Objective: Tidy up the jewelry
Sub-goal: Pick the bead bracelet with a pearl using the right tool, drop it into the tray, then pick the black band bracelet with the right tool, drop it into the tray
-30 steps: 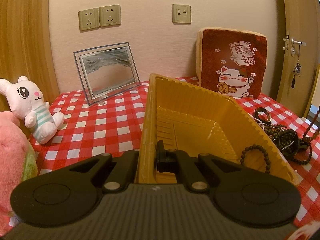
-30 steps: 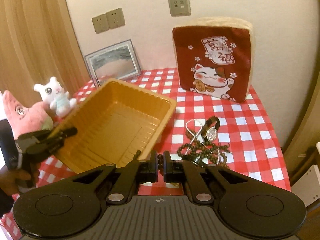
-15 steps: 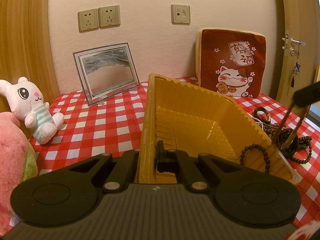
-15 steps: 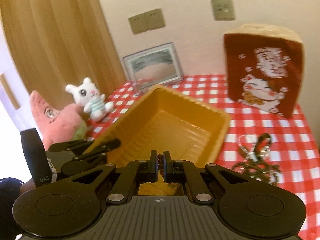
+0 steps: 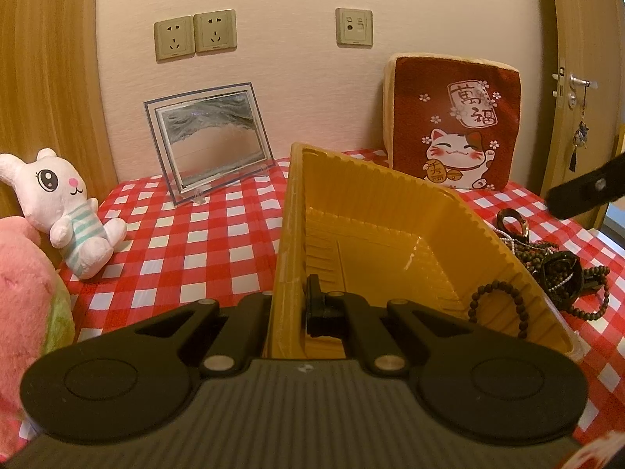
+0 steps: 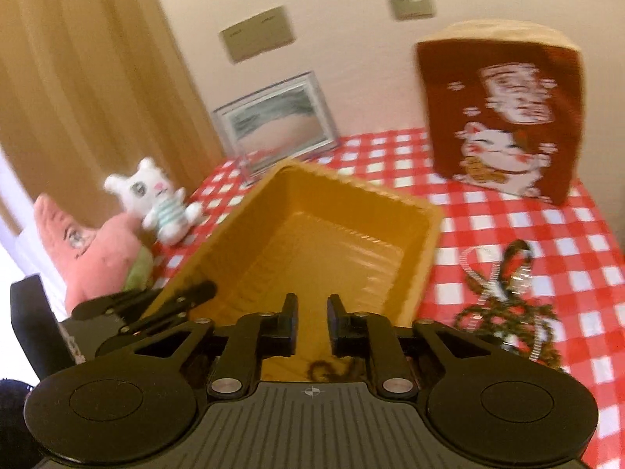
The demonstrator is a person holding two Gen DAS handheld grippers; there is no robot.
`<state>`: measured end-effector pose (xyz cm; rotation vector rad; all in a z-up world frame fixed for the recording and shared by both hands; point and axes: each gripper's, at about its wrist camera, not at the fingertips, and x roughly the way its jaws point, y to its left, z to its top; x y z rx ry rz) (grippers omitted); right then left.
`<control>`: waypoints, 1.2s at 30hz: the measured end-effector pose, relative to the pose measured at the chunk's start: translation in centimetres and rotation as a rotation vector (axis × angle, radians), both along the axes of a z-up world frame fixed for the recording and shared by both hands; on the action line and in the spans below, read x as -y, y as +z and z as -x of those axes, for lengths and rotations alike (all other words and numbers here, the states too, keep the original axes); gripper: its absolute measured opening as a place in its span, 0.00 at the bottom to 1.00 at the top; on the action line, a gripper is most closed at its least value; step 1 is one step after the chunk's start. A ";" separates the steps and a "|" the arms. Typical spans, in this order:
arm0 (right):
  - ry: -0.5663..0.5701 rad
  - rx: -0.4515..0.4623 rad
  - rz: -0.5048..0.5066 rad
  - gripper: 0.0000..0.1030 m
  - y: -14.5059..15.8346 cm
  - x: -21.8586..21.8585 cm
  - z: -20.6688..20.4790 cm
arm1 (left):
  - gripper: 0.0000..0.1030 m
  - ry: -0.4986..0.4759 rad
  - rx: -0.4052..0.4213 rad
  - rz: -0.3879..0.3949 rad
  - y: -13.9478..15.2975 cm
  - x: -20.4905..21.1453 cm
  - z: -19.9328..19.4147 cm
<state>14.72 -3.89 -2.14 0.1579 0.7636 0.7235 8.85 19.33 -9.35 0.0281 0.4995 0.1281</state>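
Jewelry, a tangle of dark beads and a watch, lies on the checked cloth just right of my yellow tray; one bead bracelet already rests inside it. My left gripper is clenched on the tray's near wall. My right gripper is opening above the tray, nothing between its fingers. The right view is blurred. The cat cushion carries Chinese characters.
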 end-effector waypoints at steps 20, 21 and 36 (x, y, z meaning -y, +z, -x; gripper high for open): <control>-0.191 -0.130 0.212 0.29 -5.3 7.9 3.2 | 0.02 0.001 -0.001 -0.011 0.4 0.1 -0.2; -0.198 -0.132 0.216 0.29 -5.5 7.9 3.2 | 0.02 0.001 -0.002 -0.012 0.4 0.1 -0.1; -0.243 -0.033 0.322 0.29 -6.4 6.1 -2.4 | 0.02 0.007 -0.004 -0.015 0.3 -0.1 0.0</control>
